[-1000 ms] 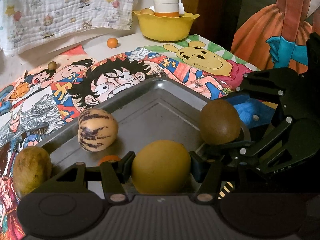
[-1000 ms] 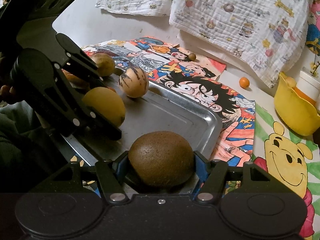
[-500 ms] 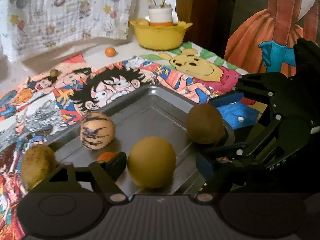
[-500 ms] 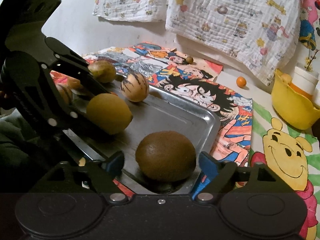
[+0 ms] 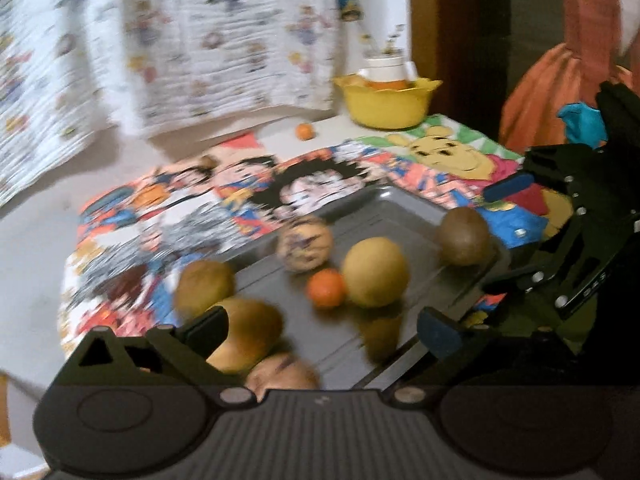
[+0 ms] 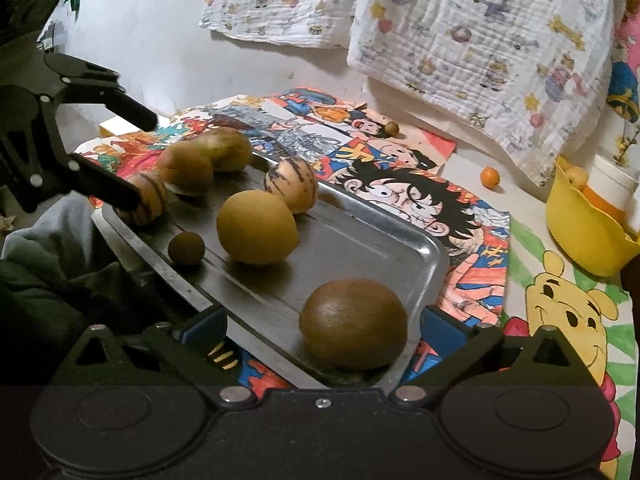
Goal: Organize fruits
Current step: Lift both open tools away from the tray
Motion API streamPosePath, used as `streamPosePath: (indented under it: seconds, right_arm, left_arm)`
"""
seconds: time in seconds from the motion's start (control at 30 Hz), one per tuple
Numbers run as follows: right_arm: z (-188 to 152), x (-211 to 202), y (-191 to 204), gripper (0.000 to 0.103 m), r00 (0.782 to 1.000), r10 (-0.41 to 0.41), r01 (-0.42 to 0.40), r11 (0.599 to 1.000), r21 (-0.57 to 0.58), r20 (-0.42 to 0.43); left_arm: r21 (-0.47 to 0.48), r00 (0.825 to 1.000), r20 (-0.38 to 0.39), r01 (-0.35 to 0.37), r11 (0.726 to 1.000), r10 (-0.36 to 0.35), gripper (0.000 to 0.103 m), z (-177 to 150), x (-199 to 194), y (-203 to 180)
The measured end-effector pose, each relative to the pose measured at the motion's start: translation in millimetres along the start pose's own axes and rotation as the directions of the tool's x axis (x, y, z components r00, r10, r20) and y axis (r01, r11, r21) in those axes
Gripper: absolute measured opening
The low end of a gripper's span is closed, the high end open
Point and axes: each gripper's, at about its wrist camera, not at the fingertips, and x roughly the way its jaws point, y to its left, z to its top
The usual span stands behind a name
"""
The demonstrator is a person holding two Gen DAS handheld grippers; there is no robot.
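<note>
A metal tray (image 6: 424, 248) (image 5: 404, 208) holds several fruits. A brown kiwi (image 6: 353, 323) (image 5: 464, 235) lies in its near right corner. A yellow round fruit (image 6: 256, 227) (image 5: 375, 272) sits mid-tray beside a small orange (image 5: 326, 288) and a striped fruit (image 6: 291, 185) (image 5: 305, 242). More brownish fruits (image 6: 185, 168) lie at the tray's left end. My right gripper (image 6: 322, 330) is open, its jaws either side of the kiwi without touching. My left gripper (image 5: 320, 326) is open and empty, raised above the tray's near edge; the left view is blurred.
A yellow bowl (image 6: 580, 224) (image 5: 386, 100) with a white cup stands at the back right. A small orange (image 6: 490, 177) (image 5: 305, 131) and a small brown fruit (image 6: 392, 128) lie loose on the cartoon mat. Printed cloths (image 6: 480, 32) hang on the wall.
Both grippers opened, releasing the yellow fruit and the kiwi onto the tray, then drew back and up. The left one moved fastest, blurring its view.
</note>
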Motion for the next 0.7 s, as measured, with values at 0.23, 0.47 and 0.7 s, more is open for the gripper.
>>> streamPosePath:
  seconds: [0.23,0.47,0.7]
  right_arm:
    - [10,9,6,0.102,1.0,0.022,-0.022,1.0,-0.017,-0.013]
    - [23,18,10,0.102,0.999,0.043,-0.044,0.999,-0.026,-0.016]
    - [41,31,11,0.102,0.998,0.067,-0.068,0.997,-0.041,-0.017]
  left_arm:
    - [-0.091,0.998,-0.039,-0.055,0.994,0.052,0.102,-21,-13,35]
    - [-0.162,0.995,-0.048,-0.095,0.982,0.088,0.102,-26,-14,58]
    - [-0.242,0.991,-0.053,-0.129,0.962,0.119,0.102,-23,-8,83]
